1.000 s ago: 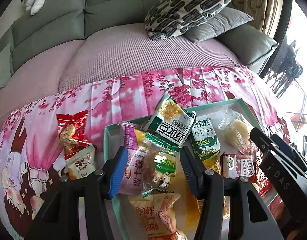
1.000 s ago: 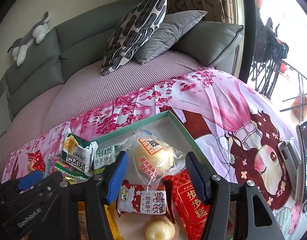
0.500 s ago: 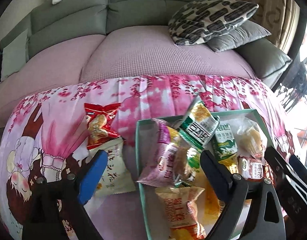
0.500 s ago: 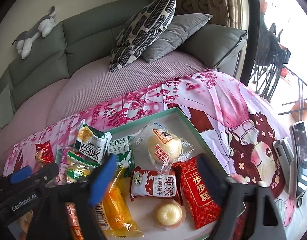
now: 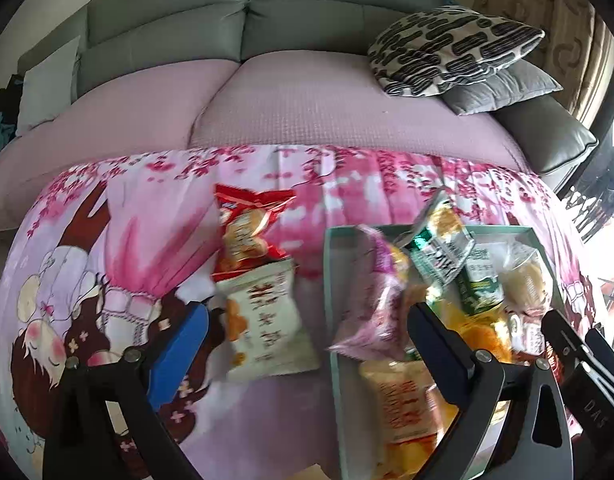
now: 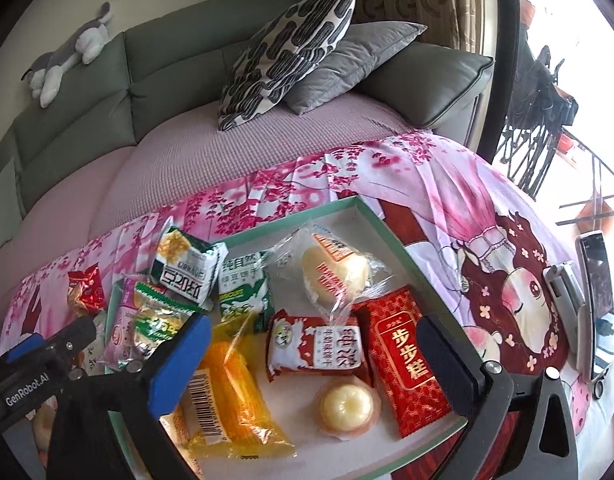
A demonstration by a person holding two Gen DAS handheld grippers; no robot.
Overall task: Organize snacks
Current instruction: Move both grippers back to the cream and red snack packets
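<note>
Snack packets (image 6: 315,344) heaped in green tray (image 6: 391,232)

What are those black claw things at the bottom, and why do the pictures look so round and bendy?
Those are tongs that a person holds, one in each hand. Each has a tiny wide-eyed camera looking along its two fingers, which bends the picture. One picture comes from the left tongs, the other from the right tongs. Both are open and hold nothing. A pink flowery cloth covers the surface before a sofa. On it sits a green tray full of snacks, like a red packet and a round bun. Two snacks lie outside the tray: a white bag and a red bag.
</note>
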